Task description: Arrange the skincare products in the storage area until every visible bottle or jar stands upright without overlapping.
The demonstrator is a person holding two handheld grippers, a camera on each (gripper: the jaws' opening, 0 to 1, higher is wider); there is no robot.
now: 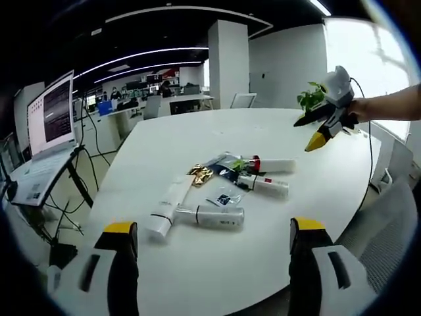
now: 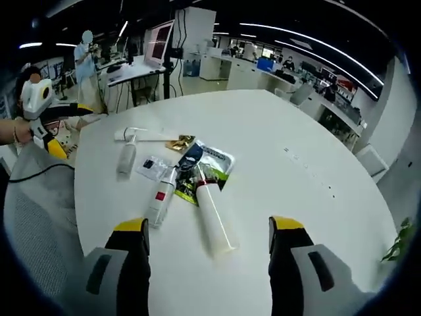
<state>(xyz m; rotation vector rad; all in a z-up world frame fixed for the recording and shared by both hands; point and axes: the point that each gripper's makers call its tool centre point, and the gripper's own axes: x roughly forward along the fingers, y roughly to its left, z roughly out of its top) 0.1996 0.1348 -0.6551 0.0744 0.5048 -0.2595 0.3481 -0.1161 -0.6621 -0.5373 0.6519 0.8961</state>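
Worktop: you have a big round white worktop [image 2: 309, 158] with wide bare room on every side of the heap, so there is plenty of space to stand things up apart from each other; the near edge runs just ahead of both pairs of jaws.
Heap: all the skincare products lie flat in one loose cluster near the middle of the worktop, none upright yet, some resting on foil sachets [image 2: 209, 164].
Right gripper [image 2: 207, 227]: your jaws stand wide apart and hold nothing; they are low at the worktop edge, aimed straight at the heap.
Nearest piece: the large white tube [image 2: 212, 218] lies just ahead, between your right jaws' lines, its long axis running away from you and leaning slightly left at the far end, with its broad end towards you. This looks the easiest first pick, and the right side is the nearer one.
Beside it: a slimmer bottle with a red label [image 2: 160, 197] lies just left, roughly parallel.
Left gripper [image 1: 214, 230]: jaws also wide apart, empty, further back from the heap.
From the left: the closest pieces are a white tube [image 1: 167, 209] and a capped bottle [image 1: 212, 215], the bottle lying crosswise to those jaws.
Farther off: a pump bottle [image 2: 127, 158] lies at the heap's far left edge.
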